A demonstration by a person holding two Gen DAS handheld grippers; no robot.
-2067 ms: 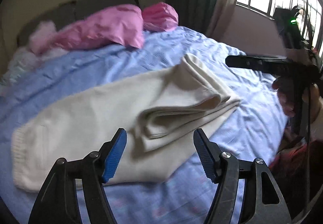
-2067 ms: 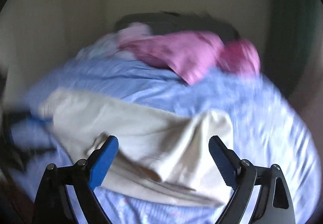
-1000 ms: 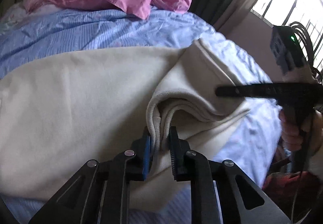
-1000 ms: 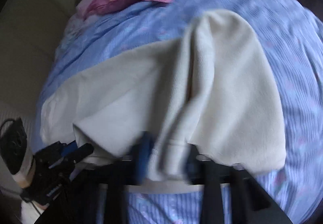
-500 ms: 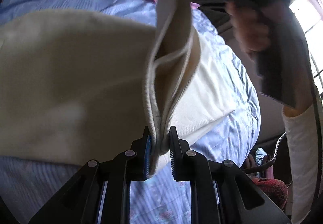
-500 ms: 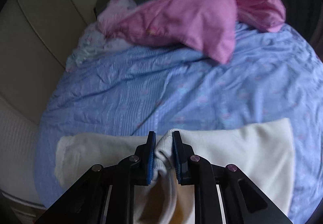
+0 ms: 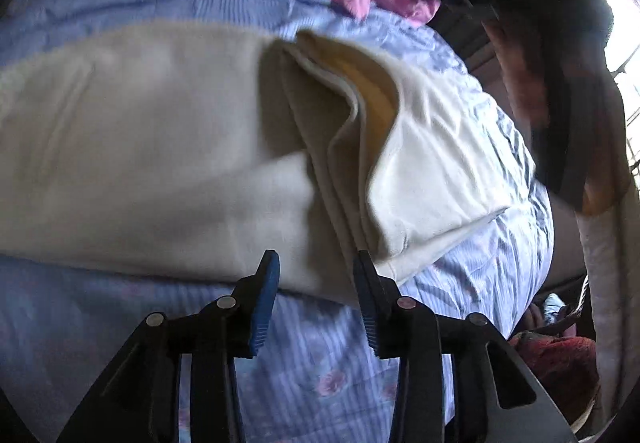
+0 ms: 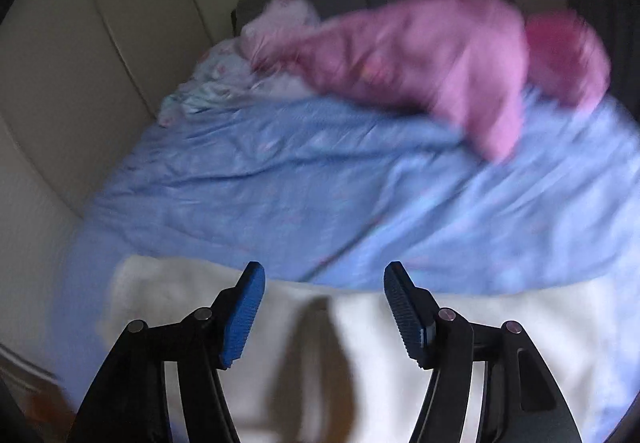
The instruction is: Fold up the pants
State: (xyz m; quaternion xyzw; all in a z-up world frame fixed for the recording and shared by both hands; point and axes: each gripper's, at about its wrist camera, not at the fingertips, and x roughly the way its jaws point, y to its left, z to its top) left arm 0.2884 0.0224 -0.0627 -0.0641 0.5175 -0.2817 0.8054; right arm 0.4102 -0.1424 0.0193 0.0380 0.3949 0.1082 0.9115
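Cream pants point(image 7: 160, 147) lie folded across the blue bed cover point(image 7: 328, 363). Their folded layers form a raised seam point(image 7: 348, 147) running toward my left gripper. My left gripper point(image 7: 316, 303) is open and empty, just in front of the pants' near edge. My right gripper point(image 8: 322, 311) is open and empty above the pants point(image 8: 500, 343), which fill the bottom of the right wrist view. The right hand and its tool point(image 7: 560, 91) show blurred at the upper right of the left wrist view.
Pink pillows point(image 8: 440, 63) and a pale floral bundle point(image 8: 224, 83) lie at the head of the bed. A cream wall point(image 8: 80, 63) runs along the bed's left side. Red fabric point(image 7: 560, 363) lies off the bed at lower right.
Both grippers were shut on the pants' edge, lifting it. Both have now opened and let go. The pants lie folded on the bed.
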